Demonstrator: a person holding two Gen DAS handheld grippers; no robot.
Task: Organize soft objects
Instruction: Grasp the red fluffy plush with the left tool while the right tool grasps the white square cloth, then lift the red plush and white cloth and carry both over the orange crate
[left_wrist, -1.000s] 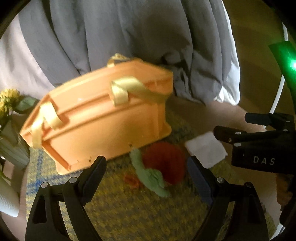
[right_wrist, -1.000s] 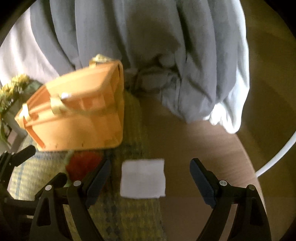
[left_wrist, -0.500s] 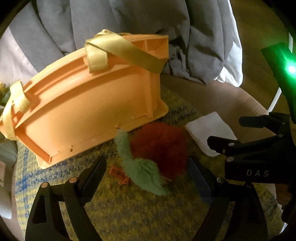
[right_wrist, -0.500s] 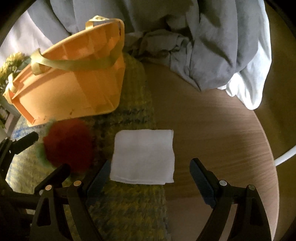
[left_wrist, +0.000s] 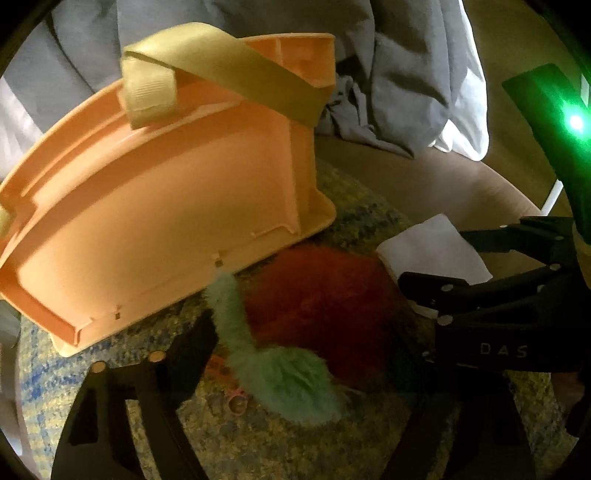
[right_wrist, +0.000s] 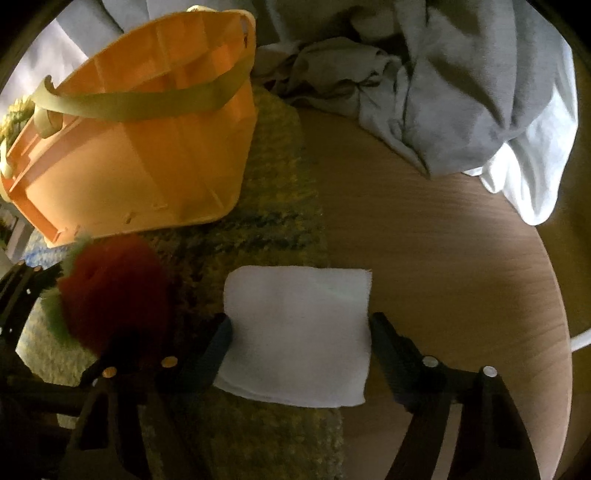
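Note:
A fluffy red plush (left_wrist: 317, 314) with a green furry stem (left_wrist: 284, 380) lies on a yellow-green woven mat (left_wrist: 258, 443), just in front of an orange basket (left_wrist: 155, 206) with tan straps. My left gripper (left_wrist: 303, 354) is open, its fingers on either side of the plush. A folded white cloth (right_wrist: 299, 332) lies half on the mat (right_wrist: 280, 206), half on the wooden table (right_wrist: 443, 258). My right gripper (right_wrist: 299, 343) is open with its fingers at the cloth's two side edges. The plush (right_wrist: 110, 291) and basket (right_wrist: 140, 147) show at the left of the right wrist view.
A heap of grey and white fabric (right_wrist: 443, 85) lies at the back of the round table. A small orange-pink item (left_wrist: 232, 395) lies on the mat by the plush. The right gripper's body (left_wrist: 498, 314) shows at the right of the left wrist view.
Both grippers have moved forward and down. The left one now straddles the plush and the right one now straddles the white cloth. Both stay open.

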